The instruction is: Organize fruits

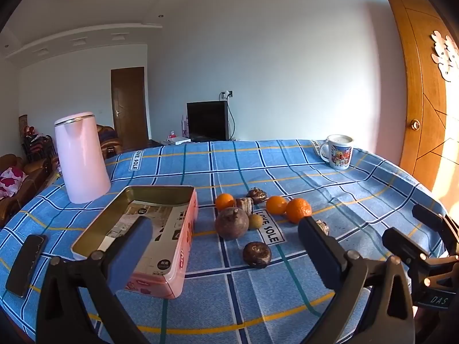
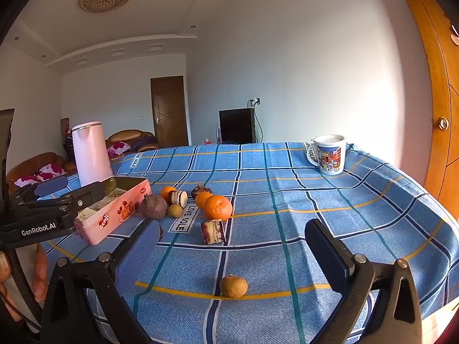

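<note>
Fruits lie loose mid-worktop point(image 2: 315, 195): three oranges point(image 1: 298, 209), a dark round fruit point(image 1: 231, 223) and small brown ones, just beside an open pink tin point(image 1: 160, 229). Left hand-held gripper point(image 1: 225, 243) and right hand-held gripper point(image 2: 232, 246) both gape wide, empty, touching nothing. A pink kettle point(image 1: 81, 157) and mug point(image 1: 340, 152) stand farther off.

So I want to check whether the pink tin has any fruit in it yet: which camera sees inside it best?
The left wrist view: it looks down into the pink tin, showing only printed paper, no fruit. The right wrist view shows its side wall and a sliver of the inside, partly behind the left gripper.
</note>
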A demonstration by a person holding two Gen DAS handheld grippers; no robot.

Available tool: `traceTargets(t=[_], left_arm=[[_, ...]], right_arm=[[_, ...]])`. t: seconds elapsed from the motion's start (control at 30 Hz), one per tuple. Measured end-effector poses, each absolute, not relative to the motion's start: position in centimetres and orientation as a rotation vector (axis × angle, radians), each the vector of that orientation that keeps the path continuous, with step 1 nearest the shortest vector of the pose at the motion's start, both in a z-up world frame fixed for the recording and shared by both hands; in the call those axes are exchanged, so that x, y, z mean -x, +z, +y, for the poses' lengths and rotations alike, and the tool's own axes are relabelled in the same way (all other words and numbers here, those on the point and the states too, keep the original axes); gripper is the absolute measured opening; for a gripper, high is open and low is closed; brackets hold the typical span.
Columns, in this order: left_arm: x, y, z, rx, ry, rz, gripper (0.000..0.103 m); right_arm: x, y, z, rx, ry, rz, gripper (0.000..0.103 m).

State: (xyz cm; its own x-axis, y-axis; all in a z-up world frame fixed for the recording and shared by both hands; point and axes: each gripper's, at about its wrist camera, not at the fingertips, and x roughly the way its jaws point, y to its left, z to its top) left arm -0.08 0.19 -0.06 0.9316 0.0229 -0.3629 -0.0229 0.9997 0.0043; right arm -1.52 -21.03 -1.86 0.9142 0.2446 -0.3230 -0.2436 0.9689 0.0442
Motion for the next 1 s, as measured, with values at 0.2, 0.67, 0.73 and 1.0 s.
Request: traceTargets(t=[0.2,0.67,0.73,1.0], left_arm=[[0.10,-0.17,0.12,0.003,0.022,0.372,0.103],[0.18,-0.27,0.21,0.011,0.023,0.372,0.103],[0.17,-0.26,0.20,0.010,0.022,0.372,0.103],[0.14,-0.26,0.22,0.012,0.023,0.372,0.103]], right_arm=[[1.52,-1.86,-21.05,-0.005,0.251,0.335,0.102],[1.54,-1.92,-20.98,-0.004,0.250,0.333,0.102],[1.53,-1.92,-20.91,-0.003,0.250,0.332,0.102],[1.56,-1.94,-20.91,-0.004,0.251,0.333,0.102]])
